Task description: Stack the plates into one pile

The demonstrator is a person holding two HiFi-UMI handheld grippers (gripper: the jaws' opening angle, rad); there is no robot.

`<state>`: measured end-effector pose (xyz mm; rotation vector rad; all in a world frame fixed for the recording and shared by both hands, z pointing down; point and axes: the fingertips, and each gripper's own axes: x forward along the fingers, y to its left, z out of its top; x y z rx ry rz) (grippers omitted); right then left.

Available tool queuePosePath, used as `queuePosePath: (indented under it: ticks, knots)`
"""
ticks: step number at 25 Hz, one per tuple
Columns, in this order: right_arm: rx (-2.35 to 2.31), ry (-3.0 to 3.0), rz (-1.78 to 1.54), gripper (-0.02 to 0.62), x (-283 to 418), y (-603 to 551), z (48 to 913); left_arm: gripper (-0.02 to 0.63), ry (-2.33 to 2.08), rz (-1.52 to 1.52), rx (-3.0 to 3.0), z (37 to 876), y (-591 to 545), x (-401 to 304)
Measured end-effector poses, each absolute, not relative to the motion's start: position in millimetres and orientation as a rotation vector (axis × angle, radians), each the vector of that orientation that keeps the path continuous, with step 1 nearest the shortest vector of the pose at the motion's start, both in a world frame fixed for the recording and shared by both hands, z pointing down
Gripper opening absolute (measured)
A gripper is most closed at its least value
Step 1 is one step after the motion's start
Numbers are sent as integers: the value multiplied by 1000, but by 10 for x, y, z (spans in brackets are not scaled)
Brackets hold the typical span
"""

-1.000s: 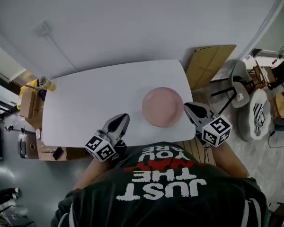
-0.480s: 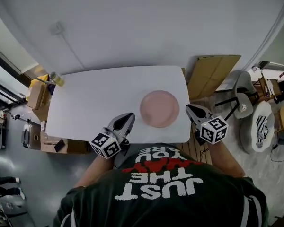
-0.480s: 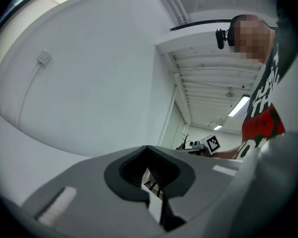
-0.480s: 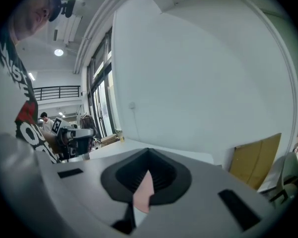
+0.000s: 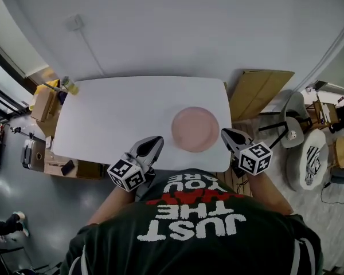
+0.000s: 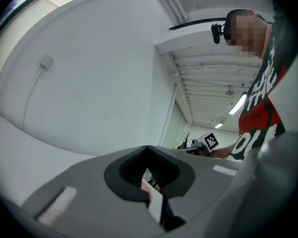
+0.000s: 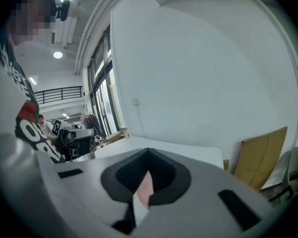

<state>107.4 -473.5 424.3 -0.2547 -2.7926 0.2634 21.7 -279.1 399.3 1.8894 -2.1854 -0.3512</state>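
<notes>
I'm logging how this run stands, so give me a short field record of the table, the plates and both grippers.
table: white table
plates: pink plates, seen as one round on the near right part; count cannot be told
left gripper: left gripper shut, empty, at the near edge, left of the plates
right gripper: right gripper shut, empty, by the near right corner

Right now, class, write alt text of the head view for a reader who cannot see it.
A pink plate lies right of centre on a white table; the left gripper and right gripper, both shut, flank its near side.
</notes>
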Motion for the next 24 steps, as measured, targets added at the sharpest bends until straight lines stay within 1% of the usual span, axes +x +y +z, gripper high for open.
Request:
queuePosePath:
  ticks: [24]
  knots:
    - [-266,-2779,191,5,1087,-4794,4249,8,-2169,-338,1892,3996,-2858,182]
